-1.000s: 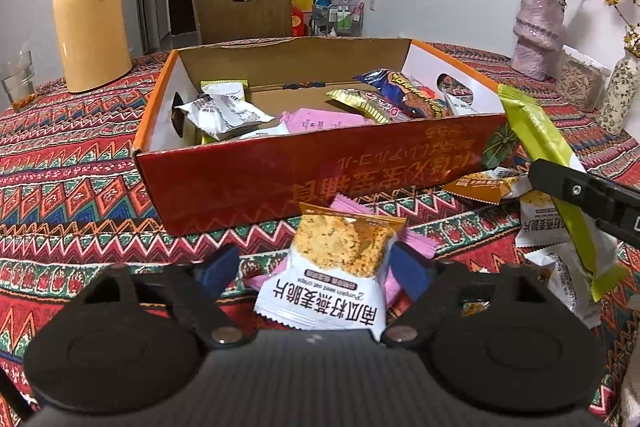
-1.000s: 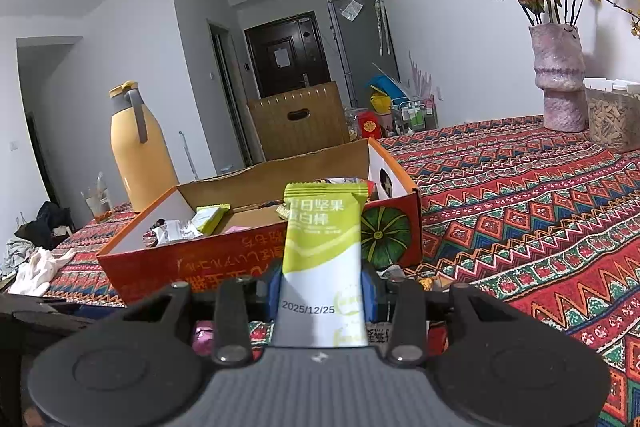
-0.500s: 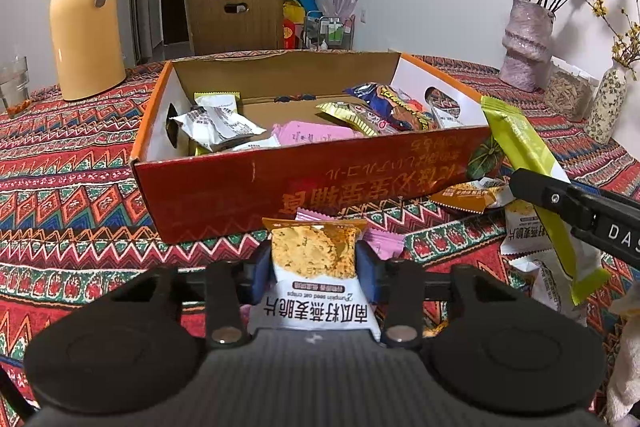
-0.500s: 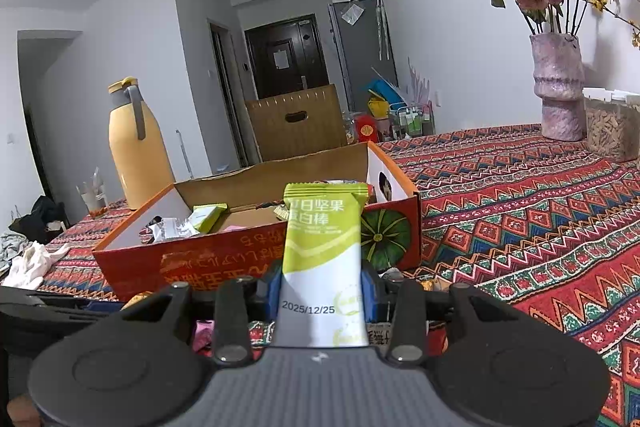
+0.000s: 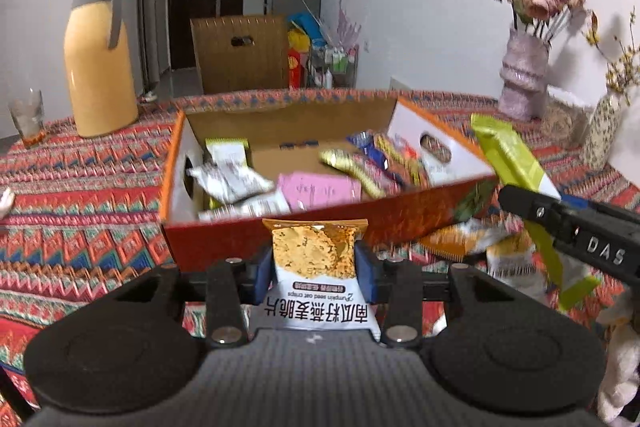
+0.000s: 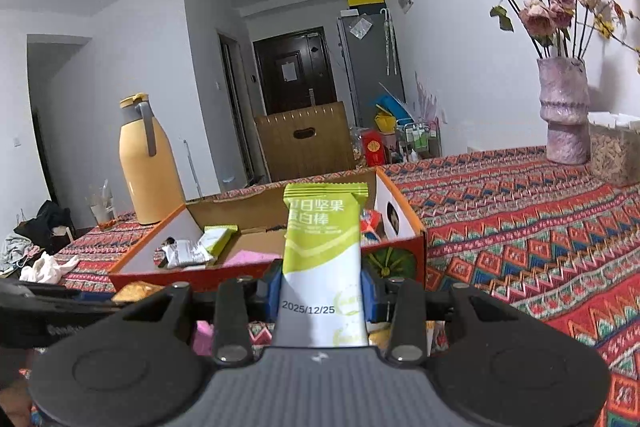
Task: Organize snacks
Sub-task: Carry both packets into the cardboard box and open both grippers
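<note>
My left gripper (image 5: 316, 269) is shut on an orange-and-white crisp packet (image 5: 318, 267) and holds it up in front of the open red cardboard box (image 5: 304, 231), which holds several snack packets. My right gripper (image 6: 322, 293) is shut on a green-and-white nut bar (image 6: 322, 255), held upright before the box (image 6: 248, 273). In the left wrist view the right gripper's finger (image 5: 568, 223) and the green bar (image 5: 516, 167) show at the box's right corner. Loose packets (image 5: 464, 241) lie on the cloth right of the box.
A yellow thermos (image 5: 100, 59) and a glass (image 5: 28, 117) stand at the back left. A purple vase (image 5: 524, 79) with dried roses, a second vase (image 5: 604, 131) and a clear container (image 6: 614, 151) stand at the back right. A patterned cloth (image 6: 520, 227) covers the table.
My left gripper has closed on the crisp packet and lifted it off the cloth toward the box's front wall. My right gripper has risen slightly with the green bar.
</note>
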Motion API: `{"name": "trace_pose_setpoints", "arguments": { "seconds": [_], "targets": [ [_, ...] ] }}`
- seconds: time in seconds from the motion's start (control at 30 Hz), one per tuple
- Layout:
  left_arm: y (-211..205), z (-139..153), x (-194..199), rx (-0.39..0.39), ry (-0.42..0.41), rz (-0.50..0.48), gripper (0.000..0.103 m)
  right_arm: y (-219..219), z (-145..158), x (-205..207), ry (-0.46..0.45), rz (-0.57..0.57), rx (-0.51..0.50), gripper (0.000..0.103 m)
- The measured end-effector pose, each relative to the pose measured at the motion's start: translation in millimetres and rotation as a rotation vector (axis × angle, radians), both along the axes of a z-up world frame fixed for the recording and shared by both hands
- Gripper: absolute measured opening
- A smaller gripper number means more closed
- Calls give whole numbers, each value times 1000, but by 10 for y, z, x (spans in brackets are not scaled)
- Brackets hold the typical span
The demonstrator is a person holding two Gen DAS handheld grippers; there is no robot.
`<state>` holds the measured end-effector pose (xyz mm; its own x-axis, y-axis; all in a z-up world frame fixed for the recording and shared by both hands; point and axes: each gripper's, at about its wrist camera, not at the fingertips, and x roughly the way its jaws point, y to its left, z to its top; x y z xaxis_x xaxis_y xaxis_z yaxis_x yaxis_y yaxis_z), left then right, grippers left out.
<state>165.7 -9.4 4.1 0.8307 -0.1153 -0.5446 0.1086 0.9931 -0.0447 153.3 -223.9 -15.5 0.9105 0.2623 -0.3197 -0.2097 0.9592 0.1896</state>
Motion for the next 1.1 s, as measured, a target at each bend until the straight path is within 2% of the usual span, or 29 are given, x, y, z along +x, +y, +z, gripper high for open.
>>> {"name": "trace_pose_setpoints", "arguments": {
  "seconds": [0.3, 0.47, 0.63, 0.8, 0.93, 1.1],
  "targets": [
    [12, 419, 286, -33, -70, 86, 42, 128, 363, 398, -19, 37, -39, 37],
    [35, 493, 542, -54, -76, 146, 42, 254, 437, 757, 10, 49, -40, 37],
    [69, 405, 815, -67, -62, 215, 42, 354, 313, 1068, 52, 52, -34, 37],
    [142, 205, 995, -85, -55, 254, 42, 346, 159, 1230, 53, 42, -24, 37],
    [191, 66, 1095, -86, -19, 250, 42, 322, 114, 1264, 64, 49, -12, 37],
    [218, -21, 1119, -87, 7, 240, 42, 393, 32, 1298, 93, 46, -49, 37]
  ]
}}
